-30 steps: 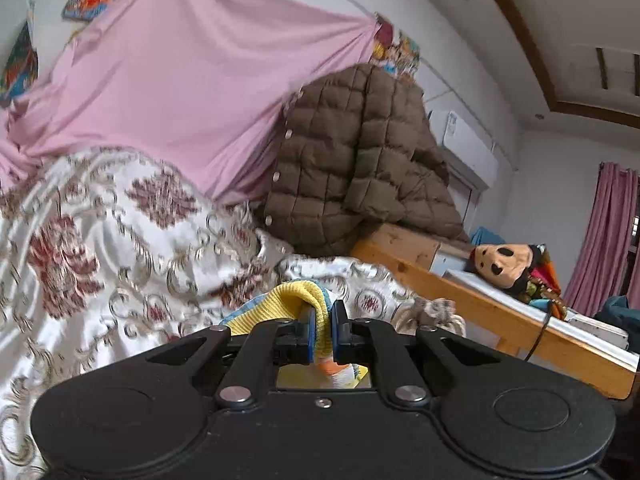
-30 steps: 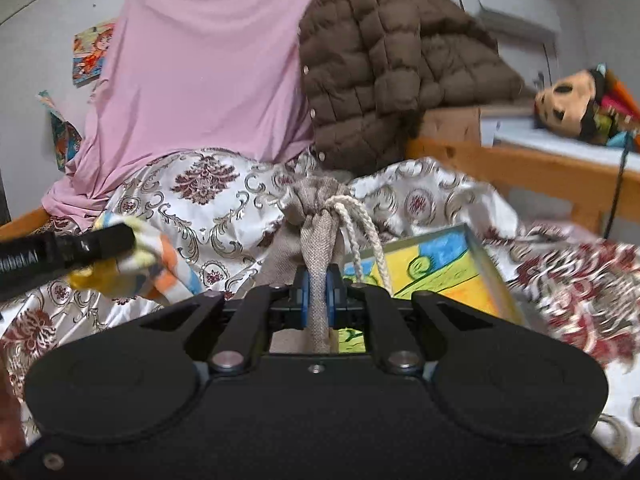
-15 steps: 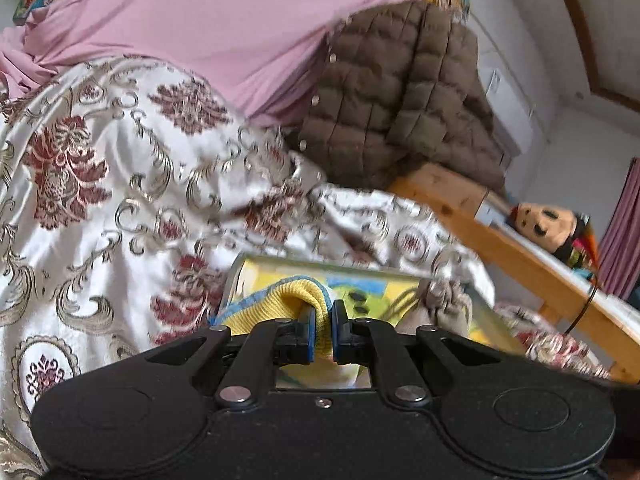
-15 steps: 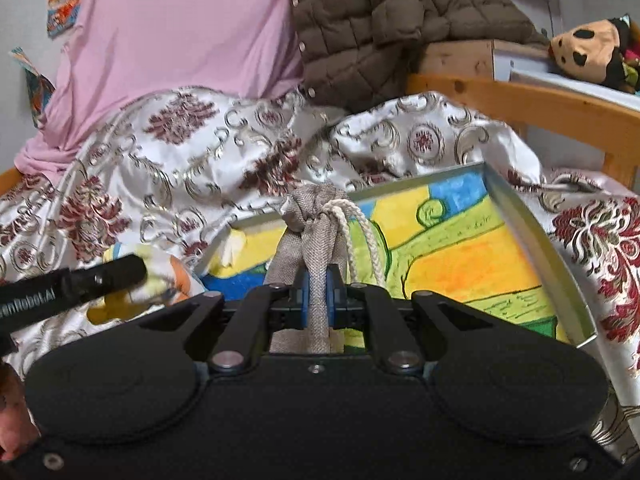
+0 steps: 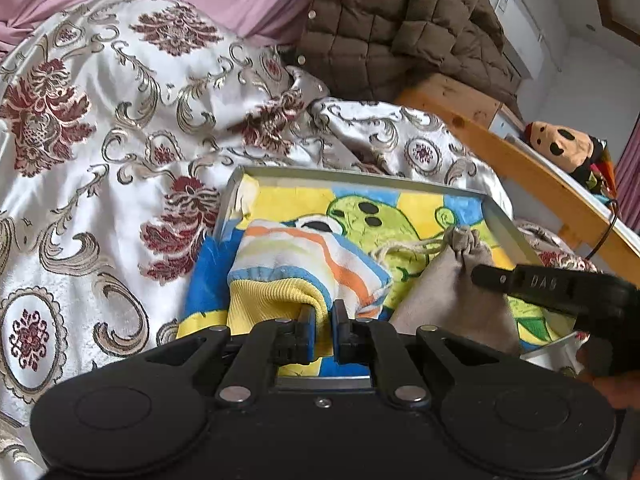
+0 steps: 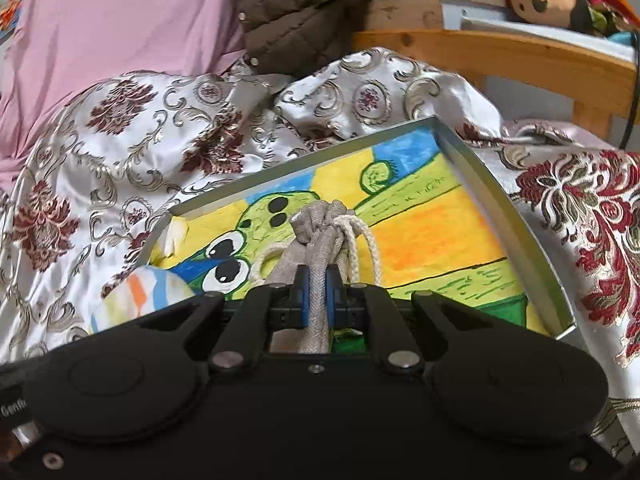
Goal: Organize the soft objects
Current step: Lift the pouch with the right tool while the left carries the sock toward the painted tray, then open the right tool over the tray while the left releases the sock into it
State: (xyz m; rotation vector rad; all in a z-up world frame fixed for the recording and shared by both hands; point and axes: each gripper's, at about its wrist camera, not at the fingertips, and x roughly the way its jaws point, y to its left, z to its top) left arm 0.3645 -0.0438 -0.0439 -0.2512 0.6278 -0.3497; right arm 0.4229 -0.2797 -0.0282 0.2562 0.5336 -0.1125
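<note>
A glossy floral bedspread (image 5: 120,128) lay rumpled around a shallow metal tray (image 5: 506,224) lined with a bright cartoon drawing. A quilted brown jacket (image 5: 392,20) slumped behind. The left gripper (image 5: 323,322) pinched a striped ribbed sock (image 5: 304,264) over the tray; the right gripper (image 6: 318,300) clamped a coarse drawstring pouch (image 6: 320,232) beside it.

hidden: tray (image 6: 472,152) near edge, behind hand-held gripper | cut off: plush toy (image 5: 568,148)

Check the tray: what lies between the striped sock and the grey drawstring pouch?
In the left wrist view, only the tray's painted green-and-yellow floor shows between the striped sock and the grey drawstring pouch, crossed by the pouch's cord.
</note>
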